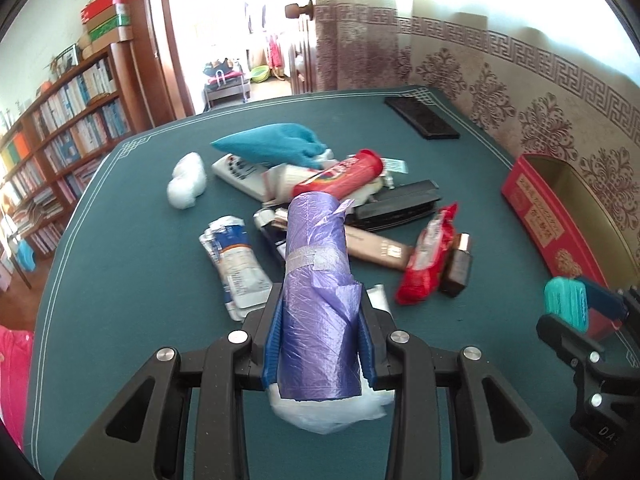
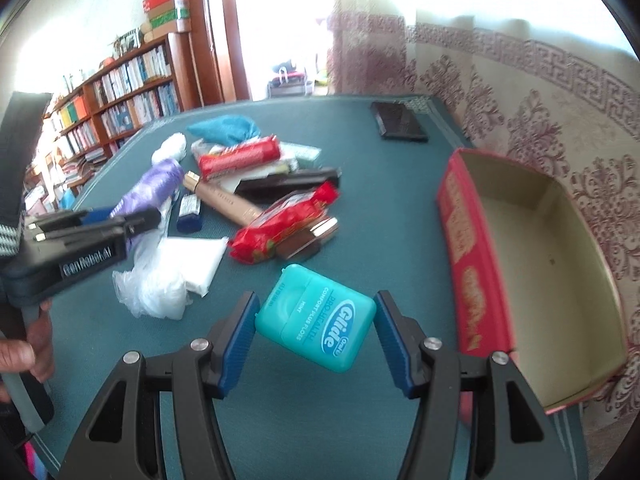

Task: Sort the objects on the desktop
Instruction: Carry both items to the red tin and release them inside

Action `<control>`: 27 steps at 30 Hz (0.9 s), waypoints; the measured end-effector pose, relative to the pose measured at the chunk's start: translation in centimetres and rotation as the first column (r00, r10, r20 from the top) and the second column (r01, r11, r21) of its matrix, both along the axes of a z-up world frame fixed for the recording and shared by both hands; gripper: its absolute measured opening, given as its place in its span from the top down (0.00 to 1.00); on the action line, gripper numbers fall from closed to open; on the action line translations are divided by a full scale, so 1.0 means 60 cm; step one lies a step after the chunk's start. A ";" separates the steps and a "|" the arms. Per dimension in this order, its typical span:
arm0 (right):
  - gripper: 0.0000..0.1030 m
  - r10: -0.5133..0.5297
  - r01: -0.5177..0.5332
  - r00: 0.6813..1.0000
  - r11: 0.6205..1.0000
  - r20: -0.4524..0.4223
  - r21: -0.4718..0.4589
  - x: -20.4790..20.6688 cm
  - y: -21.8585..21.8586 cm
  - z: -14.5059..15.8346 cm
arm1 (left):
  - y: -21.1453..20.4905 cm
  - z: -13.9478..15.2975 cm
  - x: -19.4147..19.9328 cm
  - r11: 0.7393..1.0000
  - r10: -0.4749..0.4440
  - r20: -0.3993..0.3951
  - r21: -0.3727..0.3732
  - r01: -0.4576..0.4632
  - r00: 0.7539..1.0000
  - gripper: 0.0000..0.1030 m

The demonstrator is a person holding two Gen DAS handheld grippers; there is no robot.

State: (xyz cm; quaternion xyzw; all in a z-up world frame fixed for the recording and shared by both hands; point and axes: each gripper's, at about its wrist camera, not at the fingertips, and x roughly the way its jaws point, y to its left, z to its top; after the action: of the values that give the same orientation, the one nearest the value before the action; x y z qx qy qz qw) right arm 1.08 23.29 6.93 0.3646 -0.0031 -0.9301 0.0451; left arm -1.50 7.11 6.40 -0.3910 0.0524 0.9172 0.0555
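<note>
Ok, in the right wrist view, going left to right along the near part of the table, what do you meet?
Left gripper holding the purple bag roll → crumpled clear plastic bag → teal floss box in the right gripper → red cardboard box.

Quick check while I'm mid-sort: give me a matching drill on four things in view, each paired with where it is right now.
Things:
1. purple roll of plastic bags
2. teal floss box
3. red cardboard box
4. flat black case

Places:
A. open and empty, at the table's right edge by the curtain
B. clamped between the left gripper's blue pads
C. lying alone at the table's far side, apart from the pile
D. between the right gripper's fingers

Pairs: 1-B, 2-D, 3-A, 4-C
</note>
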 end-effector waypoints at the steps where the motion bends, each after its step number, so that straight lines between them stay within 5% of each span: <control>1: 0.39 -0.007 0.007 1.000 1.000 -0.013 0.002 0.003 0.005 0.006 | 0.012 0.003 0.002 1.000 -0.013 -0.004 -0.004 0.013 1.000 0.66; 14: 0.39 -0.151 0.153 0.978 0.988 -0.142 0.001 0.045 0.112 0.068 | 0.140 0.026 0.023 0.987 -0.158 -0.042 -0.044 0.156 0.987 0.66; 27: 0.39 -0.267 0.265 0.954 0.964 -0.132 -0.034 0.057 0.213 0.059 | 0.230 0.041 0.033 0.968 -0.245 -0.061 -0.080 0.239 0.968 0.66</control>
State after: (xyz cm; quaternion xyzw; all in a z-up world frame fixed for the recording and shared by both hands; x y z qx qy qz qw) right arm 4.50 36.08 10.48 0.2964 -0.0567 -0.9502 -0.0776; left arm 0.50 20.89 8.89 -0.3509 0.1349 0.9143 0.1509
